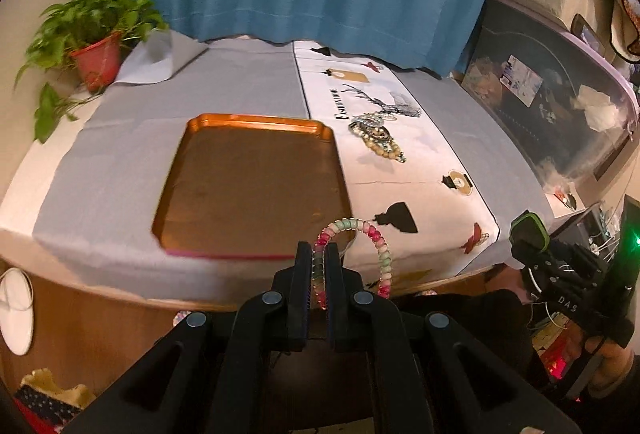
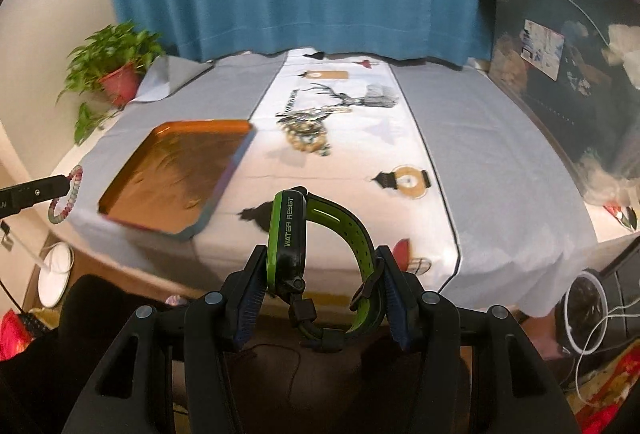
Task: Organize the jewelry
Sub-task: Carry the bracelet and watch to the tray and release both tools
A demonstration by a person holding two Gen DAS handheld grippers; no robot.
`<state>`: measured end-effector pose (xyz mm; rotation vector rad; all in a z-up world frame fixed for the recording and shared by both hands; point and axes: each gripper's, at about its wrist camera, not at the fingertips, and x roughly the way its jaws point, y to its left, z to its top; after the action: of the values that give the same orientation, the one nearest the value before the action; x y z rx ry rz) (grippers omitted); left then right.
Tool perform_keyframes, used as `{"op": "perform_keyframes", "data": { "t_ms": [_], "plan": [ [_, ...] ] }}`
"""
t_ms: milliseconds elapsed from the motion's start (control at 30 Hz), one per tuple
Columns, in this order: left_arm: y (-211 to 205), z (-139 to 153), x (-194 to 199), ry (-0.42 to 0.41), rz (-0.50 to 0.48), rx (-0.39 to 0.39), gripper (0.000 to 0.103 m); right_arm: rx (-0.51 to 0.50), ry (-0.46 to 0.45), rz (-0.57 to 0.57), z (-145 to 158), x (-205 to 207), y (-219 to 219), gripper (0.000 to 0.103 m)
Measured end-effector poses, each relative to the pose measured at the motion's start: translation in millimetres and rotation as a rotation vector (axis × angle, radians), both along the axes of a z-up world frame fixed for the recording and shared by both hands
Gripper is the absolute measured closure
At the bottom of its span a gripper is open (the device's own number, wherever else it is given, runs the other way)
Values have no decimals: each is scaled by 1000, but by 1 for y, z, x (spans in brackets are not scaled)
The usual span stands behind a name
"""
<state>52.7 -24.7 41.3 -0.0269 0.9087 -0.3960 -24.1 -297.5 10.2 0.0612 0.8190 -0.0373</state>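
The left gripper, low centre in its view, is clamped on a beaded bracelet; the light, floppy, probably elastic loop arches rightward from the pinched strand. The right gripper squeezes a green-and-black watch by case and strap, its stiffer strap curving right. The orange tray sits centre-left, a jewelry pile upper right.
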Motion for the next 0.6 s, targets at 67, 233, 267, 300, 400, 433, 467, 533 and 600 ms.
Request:
{"op": "perform_keyframes", "data": {
  "t_ms": [67,233,267,300,400,433,467,533,600],
  "plan": [
    [8,0,-7,-5,11,-11,99,-6,-6,8,3,-7,7,49],
    [20,-2,-16,-12,25,-25,99,-23,-16,25,11,-16,20,49],
    [22,-2,-17,-13,26,-24,99,-25,-15,28,11,-17,22,49],
    [23,-2,-17,-14,27,-24,99,-26,-14,30,12,-17,23,49],
    [26,-3,-18,-17,28,-24,99,-31,-10,38,12,-16,26,49],
    [27,-3,-18,-18,29,-23,99,-32,-8,40,12,-15,27,49],
    [27,-4,-17,-19,31,-20,99,-32,-5,44,11,-14,28,49],
    [28,-5,-16,-16,34,-16,99,-31,-2,50,10,-13,29,49],
    [29,-6,-15,-14,39,-15,99,-33,3,61,9,-9,32,49]
  ]
}}
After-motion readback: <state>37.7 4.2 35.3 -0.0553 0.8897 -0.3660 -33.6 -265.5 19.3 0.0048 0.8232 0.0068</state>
